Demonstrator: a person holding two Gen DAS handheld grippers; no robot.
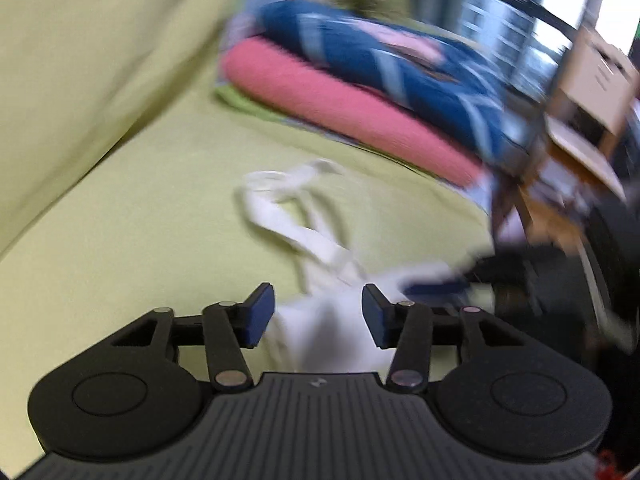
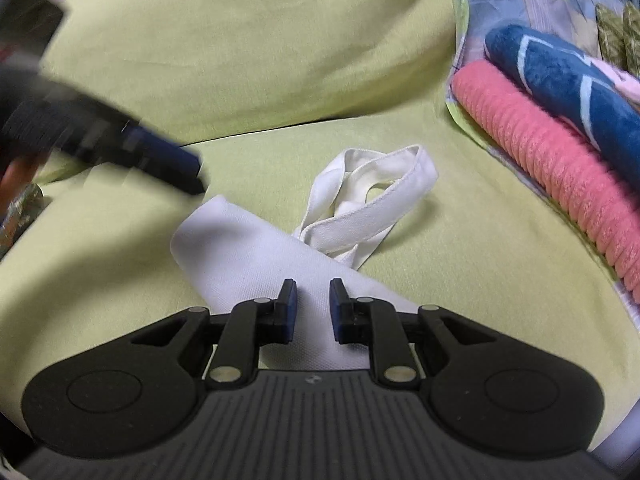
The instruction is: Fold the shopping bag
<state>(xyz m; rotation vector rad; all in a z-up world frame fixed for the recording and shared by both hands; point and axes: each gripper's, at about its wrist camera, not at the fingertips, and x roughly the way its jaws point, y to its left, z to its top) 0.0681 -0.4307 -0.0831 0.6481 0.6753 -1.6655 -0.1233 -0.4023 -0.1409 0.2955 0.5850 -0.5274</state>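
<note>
Two hand-held grippers hover over a white woven-fabric shopping bag (image 2: 256, 248) that lies folded into a narrow band on a pale yellow-green sofa seat (image 2: 460, 240). Seen from its own camera, the right gripper (image 2: 313, 308) has its blue-padded jaws set narrowly apart with nothing between them, and the bag's body runs directly beneath and ahead of them. Just beyond its fingertips the bag's white webbing handles (image 2: 372, 196) lie bunched in loose loops on the cushion. Up and to the left of this gripper, the left gripper (image 2: 172, 164) appears as a dark blurred shape, its tip close to the bag's far corner. From the left wrist camera, heavily blurred, the left gripper (image 1: 318, 316) has its jaws wide apart and empty, with white bag cloth (image 1: 320, 328) showing between and below them. Ahead and to the right of both grippers sits a stack of folded blankets (image 2: 560, 128), pink ribbed under dark blue.
</note>
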